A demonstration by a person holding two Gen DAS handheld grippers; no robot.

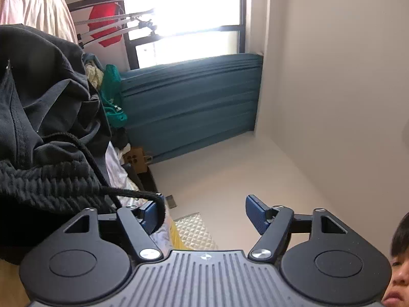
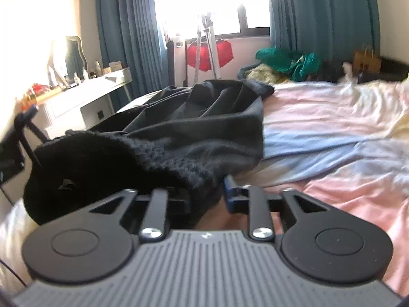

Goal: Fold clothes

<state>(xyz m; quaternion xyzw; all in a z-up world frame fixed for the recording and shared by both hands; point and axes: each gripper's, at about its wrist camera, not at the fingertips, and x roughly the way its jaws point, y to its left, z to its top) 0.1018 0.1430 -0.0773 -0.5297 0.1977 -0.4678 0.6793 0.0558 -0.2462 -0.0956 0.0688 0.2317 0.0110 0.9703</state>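
A black garment point(image 2: 194, 117) with a ribbed waistband point(image 2: 163, 153) lies crumpled on the bed. My right gripper point(image 2: 209, 194) is closed on the waistband's near edge. Only its blue right finger point(image 2: 230, 192) shows; the cloth hides the left one. In the left wrist view the same garment point(image 1: 46, 117) fills the left side, seen sideways. My left gripper point(image 1: 204, 215) stands open beside it with nothing between its pads. The garment's black drawstring point(image 1: 143, 194) drapes over the left pad point(image 1: 150, 217).
The bed sheet point(image 2: 332, 133) is pink, blue and white. More clothes, some green point(image 2: 288, 61), are piled at the bed's far end. A white desk point(image 2: 84, 94) stands to the left. Teal curtains point(image 2: 322, 12) and a red item on a stand point(image 2: 209, 53) are by the window. A person's head point(image 1: 398, 263) shows.
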